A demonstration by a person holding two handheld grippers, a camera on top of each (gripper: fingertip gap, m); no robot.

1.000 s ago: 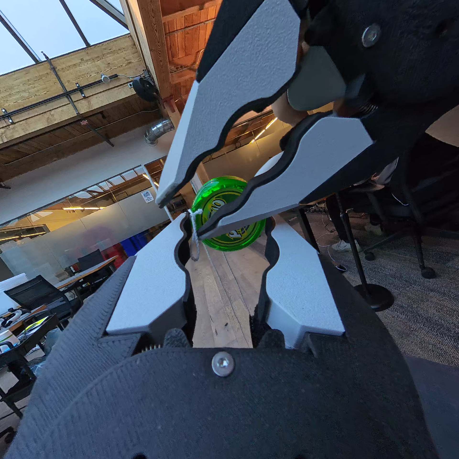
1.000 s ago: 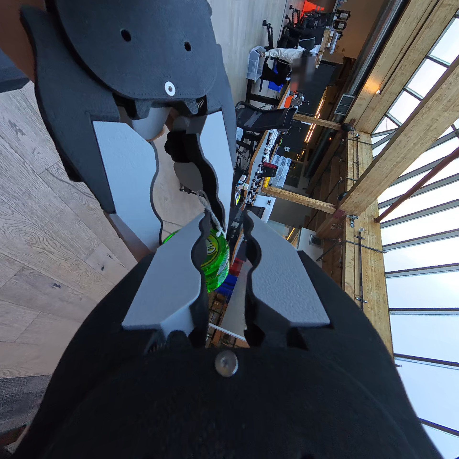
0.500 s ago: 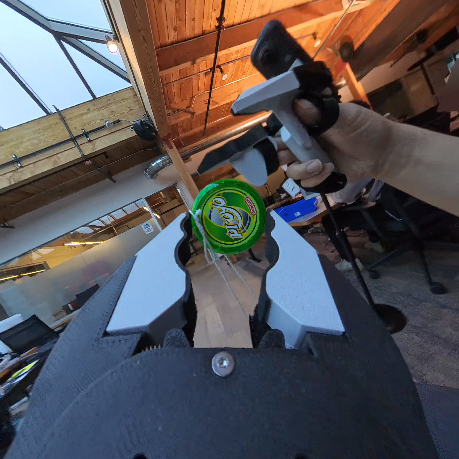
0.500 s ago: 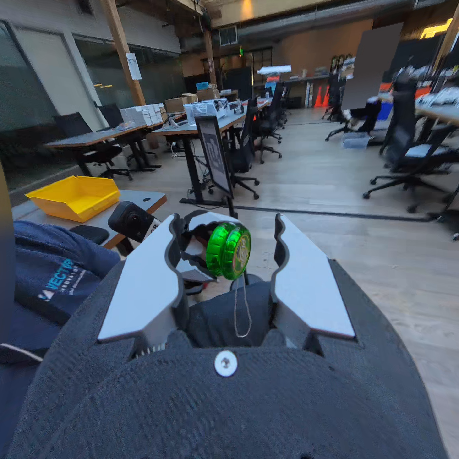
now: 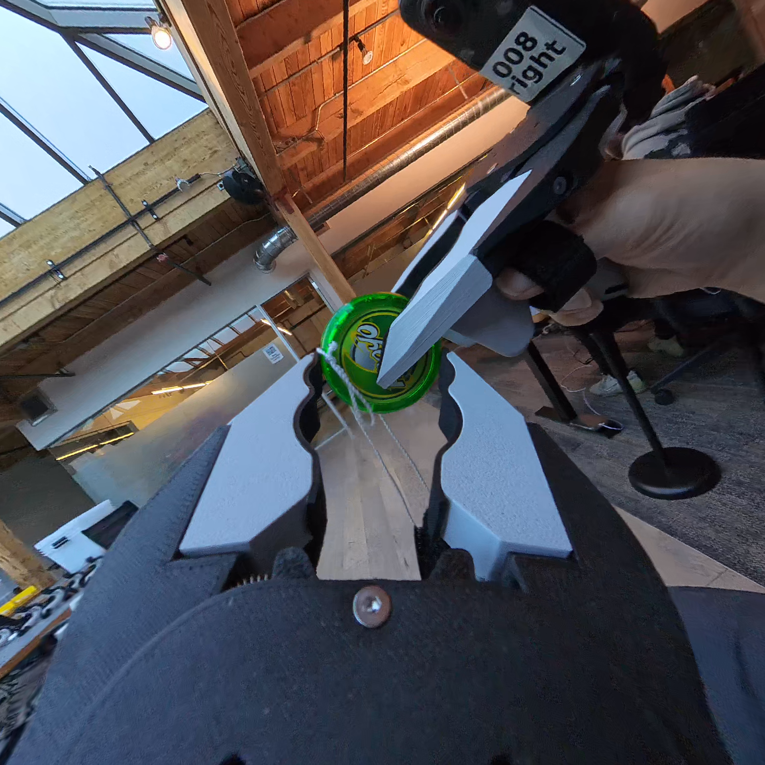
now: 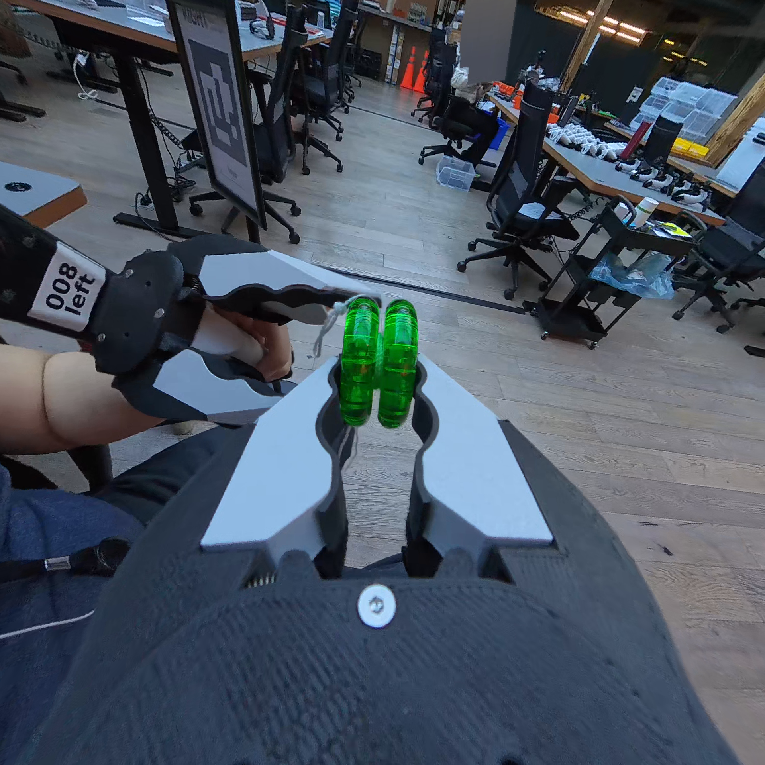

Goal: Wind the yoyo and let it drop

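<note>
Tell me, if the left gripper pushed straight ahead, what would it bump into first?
Probably the green yoyo, just beyond the left gripper and clamped in the right gripper; depth is uncertain.

Your right claw [image 5: 385,381] finger covers part of the yoyo [image 5: 364,372] face; its string [image 5: 397,451] blurs lower down.

Right gripper [image 6: 377,374] jaws clamp green yoyo [image 6: 377,364] (edge-on).
</note>
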